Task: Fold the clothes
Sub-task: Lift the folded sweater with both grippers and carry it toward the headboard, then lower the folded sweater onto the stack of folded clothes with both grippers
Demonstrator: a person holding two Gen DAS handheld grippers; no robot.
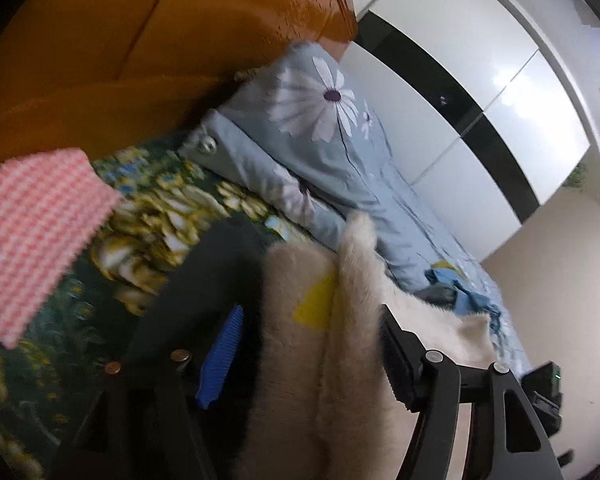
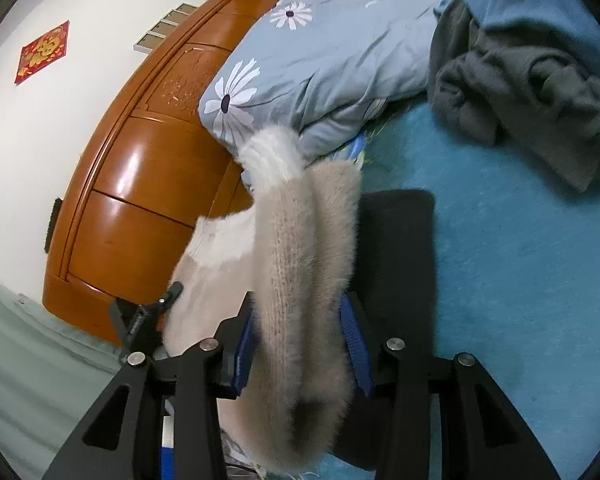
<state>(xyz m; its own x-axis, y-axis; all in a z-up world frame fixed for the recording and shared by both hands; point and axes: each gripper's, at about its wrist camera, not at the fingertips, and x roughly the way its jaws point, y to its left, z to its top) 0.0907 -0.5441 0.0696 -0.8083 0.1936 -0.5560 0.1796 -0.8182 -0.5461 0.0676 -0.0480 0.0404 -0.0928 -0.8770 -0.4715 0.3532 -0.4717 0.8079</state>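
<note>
Left gripper (image 1: 308, 344) clamps a fluffy cream knitted sweater (image 1: 296, 360), lifted over the bed; the right gripper (image 2: 300, 336) pinches the same sweater (image 2: 300, 264), bunched lengthwise ahead between its fingers. Only the left view shows a folded pink checked cloth (image 1: 40, 232); only the right shows a crumpled grey garment (image 2: 520, 92).
</note>
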